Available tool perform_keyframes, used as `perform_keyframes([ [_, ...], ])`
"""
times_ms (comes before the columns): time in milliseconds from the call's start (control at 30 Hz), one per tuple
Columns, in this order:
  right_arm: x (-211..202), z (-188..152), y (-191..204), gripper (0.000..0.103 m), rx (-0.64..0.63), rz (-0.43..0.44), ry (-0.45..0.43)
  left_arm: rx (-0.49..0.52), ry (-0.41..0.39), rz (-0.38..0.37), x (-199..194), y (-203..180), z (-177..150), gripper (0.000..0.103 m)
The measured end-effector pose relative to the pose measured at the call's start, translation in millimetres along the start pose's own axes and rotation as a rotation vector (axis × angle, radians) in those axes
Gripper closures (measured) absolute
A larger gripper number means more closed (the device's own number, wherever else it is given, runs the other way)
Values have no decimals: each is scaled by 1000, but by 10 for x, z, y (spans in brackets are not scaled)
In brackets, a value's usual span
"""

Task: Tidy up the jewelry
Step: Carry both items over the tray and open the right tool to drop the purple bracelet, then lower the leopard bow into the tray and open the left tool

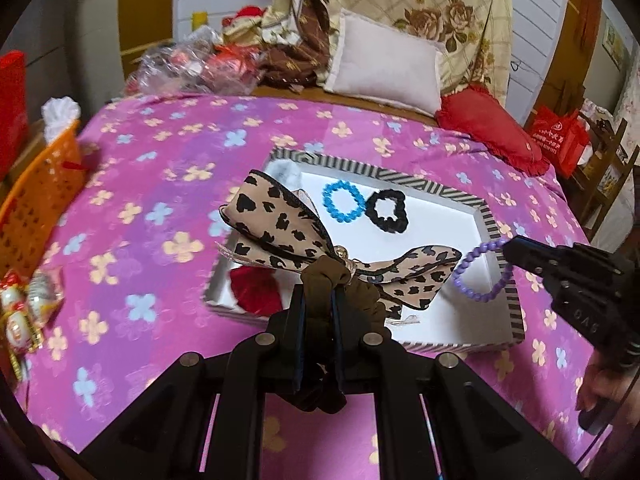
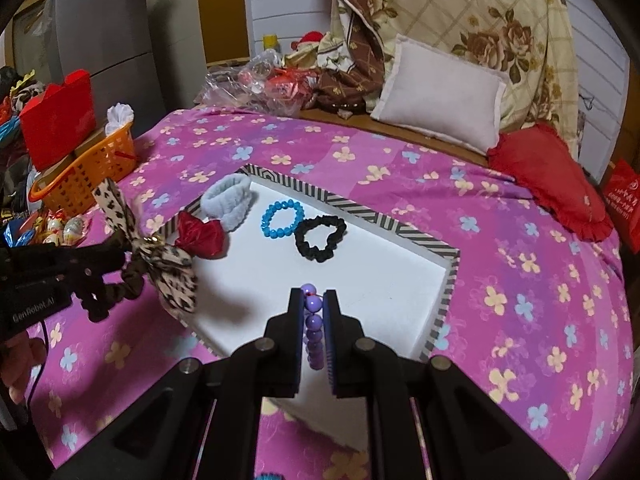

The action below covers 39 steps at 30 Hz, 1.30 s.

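Observation:
A white tray with a black-striped rim (image 1: 436, 190) (image 2: 360, 205) lies on the pink flowered bedspread. In it are a blue bead bracelet (image 1: 343, 202) (image 2: 282, 218), a black scrunchie (image 1: 387, 212) (image 2: 320, 238), a red scrunchie (image 1: 256, 290) (image 2: 202, 234) and a grey fluffy band (image 2: 228, 199). My left gripper (image 1: 319, 294) (image 2: 120, 258) is shut on a brown scrunchie with a leopard-print bow (image 1: 288, 232) (image 2: 160, 264), held over the tray's near left side. My right gripper (image 2: 313, 296) (image 1: 510, 252) is shut on a purple bead bracelet (image 2: 313, 322) (image 1: 480, 272) above the tray's near right part.
An orange basket (image 1: 38, 200) (image 2: 94, 172) with a white cloth stands at the bed's left edge beside small trinkets (image 1: 24, 312). A white pillow (image 1: 384, 62) (image 2: 442, 94), a red cushion (image 1: 492, 132) (image 2: 552, 180) and plastic bags (image 1: 192, 64) lie at the far side.

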State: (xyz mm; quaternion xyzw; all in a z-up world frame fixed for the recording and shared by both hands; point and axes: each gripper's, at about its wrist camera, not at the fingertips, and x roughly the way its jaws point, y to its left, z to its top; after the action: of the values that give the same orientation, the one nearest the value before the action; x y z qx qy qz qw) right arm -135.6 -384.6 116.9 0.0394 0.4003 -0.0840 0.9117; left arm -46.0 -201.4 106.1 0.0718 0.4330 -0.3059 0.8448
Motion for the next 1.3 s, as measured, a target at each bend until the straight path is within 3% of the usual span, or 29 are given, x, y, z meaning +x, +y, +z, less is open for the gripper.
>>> perform_keyframes([
  [200, 345, 74, -57, 94, -9, -9, 42, -3, 62, -26, 328, -42, 60, 96],
  [867, 1330, 450, -539, 94, 40, -157, 116, 11, 154, 71, 960, 1, 321, 95],
  [1067, 1506, 471, -610, 94, 63, -161, 152, 23, 162, 102, 1039, -14, 277, 95],
  [1167, 1498, 493, -603, 74, 57, -185, 138, 0, 165, 96, 1062, 15, 273, 95],
  [1300, 1447, 460, -651, 71, 91, -169, 136, 6, 159, 89, 1043, 14, 269, 86],
])
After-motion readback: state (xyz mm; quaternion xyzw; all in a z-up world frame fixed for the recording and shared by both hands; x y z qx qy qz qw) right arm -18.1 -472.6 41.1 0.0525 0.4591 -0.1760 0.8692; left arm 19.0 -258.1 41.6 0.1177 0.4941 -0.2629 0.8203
